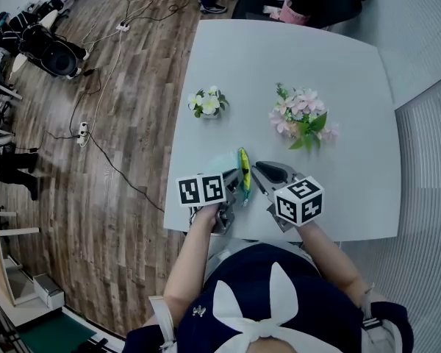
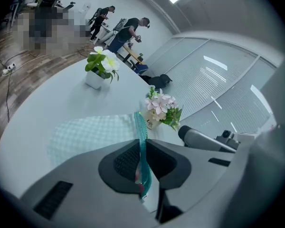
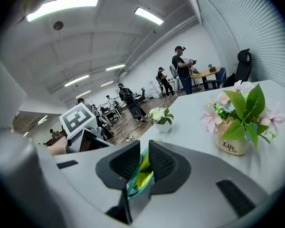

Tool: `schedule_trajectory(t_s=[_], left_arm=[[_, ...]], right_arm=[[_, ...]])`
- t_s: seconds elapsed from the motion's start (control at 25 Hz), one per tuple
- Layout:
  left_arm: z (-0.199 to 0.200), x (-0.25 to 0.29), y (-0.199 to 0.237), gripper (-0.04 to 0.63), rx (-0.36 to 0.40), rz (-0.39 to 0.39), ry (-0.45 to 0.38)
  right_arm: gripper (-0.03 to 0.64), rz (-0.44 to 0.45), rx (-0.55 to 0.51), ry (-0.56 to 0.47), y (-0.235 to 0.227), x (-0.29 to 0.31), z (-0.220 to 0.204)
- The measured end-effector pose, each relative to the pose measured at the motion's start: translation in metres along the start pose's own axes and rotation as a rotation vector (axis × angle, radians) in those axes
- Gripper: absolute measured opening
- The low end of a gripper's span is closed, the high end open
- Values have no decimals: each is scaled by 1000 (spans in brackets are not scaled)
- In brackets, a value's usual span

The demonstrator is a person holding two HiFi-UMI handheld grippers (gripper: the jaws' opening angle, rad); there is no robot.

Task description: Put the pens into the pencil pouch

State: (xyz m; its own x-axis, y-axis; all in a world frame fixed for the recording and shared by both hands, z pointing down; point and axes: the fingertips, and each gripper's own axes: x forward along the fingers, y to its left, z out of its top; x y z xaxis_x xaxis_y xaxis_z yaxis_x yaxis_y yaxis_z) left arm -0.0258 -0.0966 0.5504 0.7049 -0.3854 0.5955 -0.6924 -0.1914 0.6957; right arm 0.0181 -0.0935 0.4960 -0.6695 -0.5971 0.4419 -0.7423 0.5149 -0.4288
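Progress: I see no pens in any view, so I judge the loading is all left to do; only the pouch mouth is gripped.
Pouch place: pencil pouch point(image 1: 242, 168) at the middle of the near edge of the surface point(image 1: 279, 57).
Axis: long axis runs from near edge to far edge, zip mouth up.
Left jaws: left gripper point(image 2: 141, 163) clamped on the teal zip edge.
Right jaws: right gripper point(image 3: 142, 167) clamped on the other zip edge, yellow lining showing.

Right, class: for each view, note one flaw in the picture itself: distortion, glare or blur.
Head view: the table edges bow outward. Left gripper view: mosaic patch top left, dark corners. Right gripper view: ceiling lights glare, black rim.
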Motion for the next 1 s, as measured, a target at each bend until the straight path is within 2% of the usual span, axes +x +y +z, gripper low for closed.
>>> schedule_trajectory(t_s=[0.44,1.0], left_arm=[[-33,53,21,54,-36,88,117],[-64,85,41,54,46,199,249]], right_arm=[[60,-94,49,-14,-23,-31,-13],[58,-158,82,-15,-30,-48,-29]])
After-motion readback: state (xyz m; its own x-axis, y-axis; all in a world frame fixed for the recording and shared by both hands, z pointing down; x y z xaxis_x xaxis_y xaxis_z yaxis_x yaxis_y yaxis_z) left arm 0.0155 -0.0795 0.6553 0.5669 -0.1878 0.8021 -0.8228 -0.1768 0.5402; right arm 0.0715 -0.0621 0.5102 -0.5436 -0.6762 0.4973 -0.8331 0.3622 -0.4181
